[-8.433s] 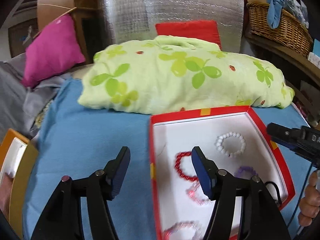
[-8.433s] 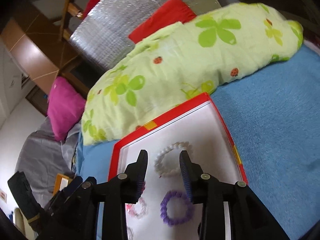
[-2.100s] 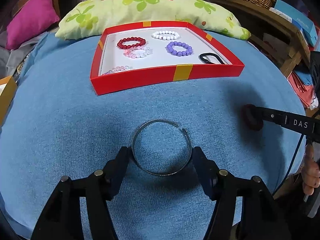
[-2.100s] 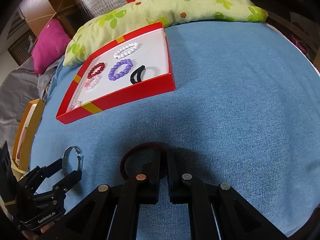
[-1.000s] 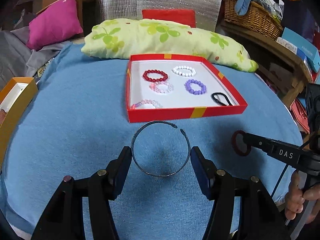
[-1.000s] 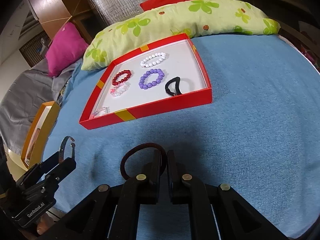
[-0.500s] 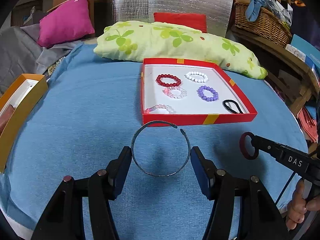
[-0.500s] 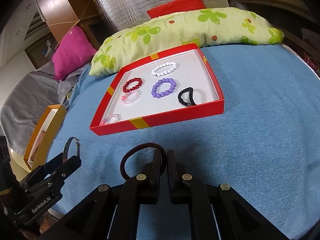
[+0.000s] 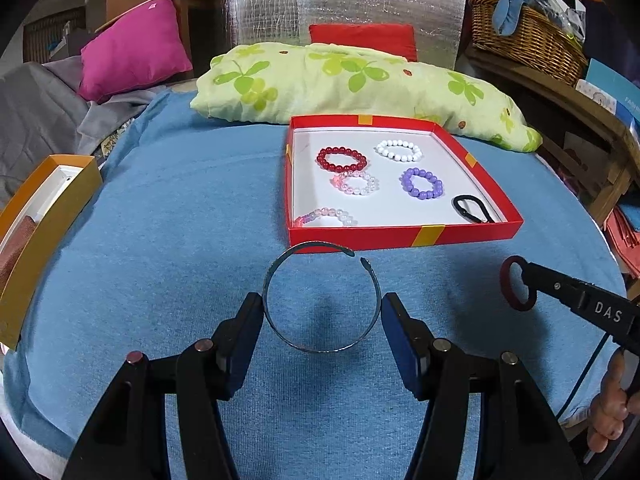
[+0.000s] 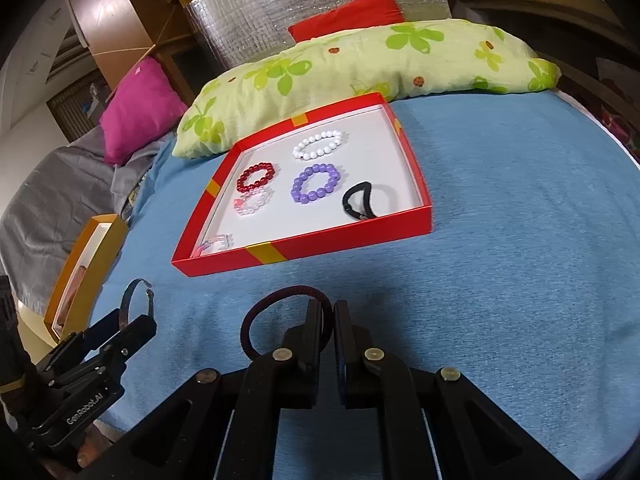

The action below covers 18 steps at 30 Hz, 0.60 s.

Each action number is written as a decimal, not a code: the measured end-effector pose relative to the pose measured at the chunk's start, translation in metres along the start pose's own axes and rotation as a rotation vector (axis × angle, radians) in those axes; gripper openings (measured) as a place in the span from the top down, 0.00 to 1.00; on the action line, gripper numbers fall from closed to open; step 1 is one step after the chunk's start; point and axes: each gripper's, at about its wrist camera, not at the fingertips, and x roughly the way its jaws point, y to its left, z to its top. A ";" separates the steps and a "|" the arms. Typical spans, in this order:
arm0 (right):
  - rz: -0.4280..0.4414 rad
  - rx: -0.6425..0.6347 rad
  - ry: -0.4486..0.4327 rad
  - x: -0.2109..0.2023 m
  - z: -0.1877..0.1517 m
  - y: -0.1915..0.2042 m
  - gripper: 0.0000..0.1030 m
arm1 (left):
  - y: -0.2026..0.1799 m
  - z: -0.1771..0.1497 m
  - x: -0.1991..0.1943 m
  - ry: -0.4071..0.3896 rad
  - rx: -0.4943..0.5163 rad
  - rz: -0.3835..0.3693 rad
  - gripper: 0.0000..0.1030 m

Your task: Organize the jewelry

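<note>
Blue bed point(image 9: 160, 220): tray point(image 9: 400, 236) holds six pieces; before it, left gripper point(image 9: 322, 316) clasps a bangle point(image 9: 280, 268), right gripper point(image 10: 328, 320) pinches a hair tie point(image 10: 256, 316), both unplaced.

a thin open metal bangle point(image 9: 320, 300) is clamped across its width between the left gripper's fingers, above the blue cloth. a dark red hair tie point(image 10: 280, 312) is pinched upright. the red tray point(image 9: 400, 236) holds red, white, purple and two pinkish bead bracelets plus a black hair tie point(image 9: 472, 208).
</note>
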 end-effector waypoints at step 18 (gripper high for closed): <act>-0.005 0.012 0.002 -0.004 0.001 -0.009 0.93 | -0.018 -0.001 0.001 -0.002 0.042 0.019 0.39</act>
